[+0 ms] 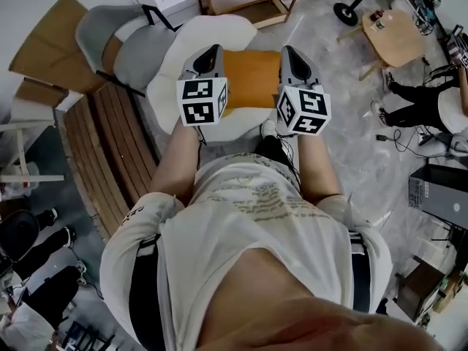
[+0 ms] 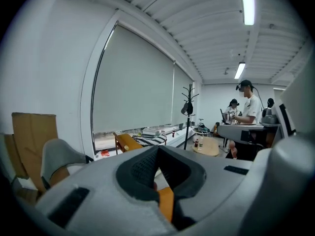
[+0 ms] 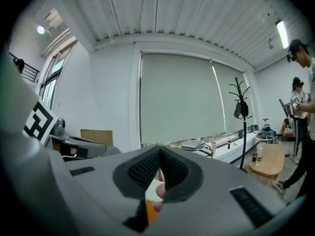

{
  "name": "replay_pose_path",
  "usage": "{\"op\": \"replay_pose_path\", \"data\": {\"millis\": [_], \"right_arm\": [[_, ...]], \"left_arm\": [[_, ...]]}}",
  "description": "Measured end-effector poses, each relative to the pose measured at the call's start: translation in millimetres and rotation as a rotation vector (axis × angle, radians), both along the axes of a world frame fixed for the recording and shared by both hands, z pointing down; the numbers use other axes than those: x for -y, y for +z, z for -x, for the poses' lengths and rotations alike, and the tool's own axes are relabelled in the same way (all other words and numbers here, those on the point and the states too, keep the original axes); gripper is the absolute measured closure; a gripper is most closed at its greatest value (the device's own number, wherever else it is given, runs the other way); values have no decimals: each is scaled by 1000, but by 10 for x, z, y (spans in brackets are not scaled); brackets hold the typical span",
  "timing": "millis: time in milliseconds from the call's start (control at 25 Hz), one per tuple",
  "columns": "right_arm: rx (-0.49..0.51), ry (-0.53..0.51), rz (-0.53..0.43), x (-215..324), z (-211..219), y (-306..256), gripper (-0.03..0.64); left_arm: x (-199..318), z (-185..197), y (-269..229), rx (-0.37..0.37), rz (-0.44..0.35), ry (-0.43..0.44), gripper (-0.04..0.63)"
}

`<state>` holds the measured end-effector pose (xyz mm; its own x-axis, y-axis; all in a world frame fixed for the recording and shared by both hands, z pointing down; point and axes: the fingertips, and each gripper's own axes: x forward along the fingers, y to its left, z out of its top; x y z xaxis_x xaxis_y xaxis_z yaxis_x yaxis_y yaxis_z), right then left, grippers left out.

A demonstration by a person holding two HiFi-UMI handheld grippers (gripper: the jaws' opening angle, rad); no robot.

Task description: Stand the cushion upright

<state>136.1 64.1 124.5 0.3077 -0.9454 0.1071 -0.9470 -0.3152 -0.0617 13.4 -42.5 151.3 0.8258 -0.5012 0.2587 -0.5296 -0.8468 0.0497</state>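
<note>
In the head view the orange cushion (image 1: 252, 79) rests on a white armchair (image 1: 219, 28), with the left hand-held gripper (image 1: 214, 50) at its left edge and the right hand-held gripper (image 1: 287, 50) at its right edge. In the left gripper view the jaws meet tip to tip, pinching nothing, and a strip of cushion shows below them. In the right gripper view the jaws are likewise closed and empty, with an orange sliver beneath.

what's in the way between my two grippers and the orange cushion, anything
Nothing visible. The flat orange square cushion lies uncovered on the white rounded seat. The left gripper and right gripper sit over its left and right edges, fingers shut.
</note>
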Motion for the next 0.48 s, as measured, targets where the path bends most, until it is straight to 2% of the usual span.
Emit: {"op": "replay_pose_path", "data": {"millis": [240,480], "right_arm": [[28,-119,69,481,-344,279,591],[64,-234,171,841,-509,699,591]], "left_arm": [[351,-151,222,32,42,-127,581],[556,-120,655,93,141,-248,580]]}}
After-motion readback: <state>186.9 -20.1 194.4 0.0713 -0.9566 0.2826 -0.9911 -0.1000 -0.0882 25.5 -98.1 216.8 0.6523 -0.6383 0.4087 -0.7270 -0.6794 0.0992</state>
